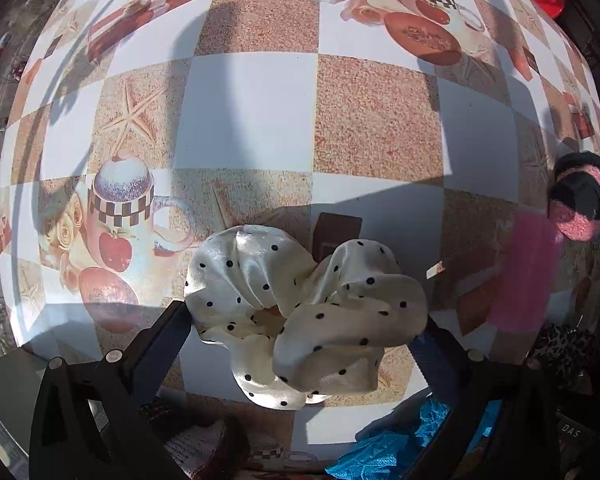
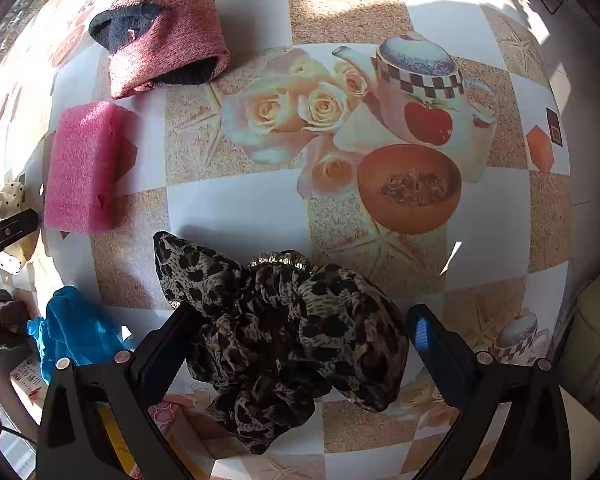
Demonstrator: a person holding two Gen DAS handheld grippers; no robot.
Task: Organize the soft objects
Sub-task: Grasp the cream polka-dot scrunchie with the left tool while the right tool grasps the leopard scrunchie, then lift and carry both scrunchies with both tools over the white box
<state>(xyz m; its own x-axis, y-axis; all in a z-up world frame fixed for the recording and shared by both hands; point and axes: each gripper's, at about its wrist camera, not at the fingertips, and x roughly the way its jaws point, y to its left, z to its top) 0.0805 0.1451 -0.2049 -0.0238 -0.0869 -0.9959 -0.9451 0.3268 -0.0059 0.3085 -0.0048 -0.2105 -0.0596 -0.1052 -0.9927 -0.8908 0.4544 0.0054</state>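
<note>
Between wide-open left gripper [image 1: 304, 320] fingers lies a dotted scrunchie [image 1: 300, 312] — "DAS" shows nearby; right gripper [image 2: 300, 332], equally wide, straddles a leopard scrunchie [image 2: 288, 344].

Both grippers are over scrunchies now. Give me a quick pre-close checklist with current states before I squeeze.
1. Left gripper open: ok, jaws spread wide.
2. Polka-dot scrunchie between the left fingers: ok, it fills the gap.
3. Right gripper open: ok.
4. Leopard scrunchie between the right fingers: ok, though its tail hangs nearer the camera.
5. Pink sponge and knit hat outside the right jaws: ok, both lie apart.
6. Blue cloth clear of the left gripper: cannot tell, it lies under the right finger.
</note>
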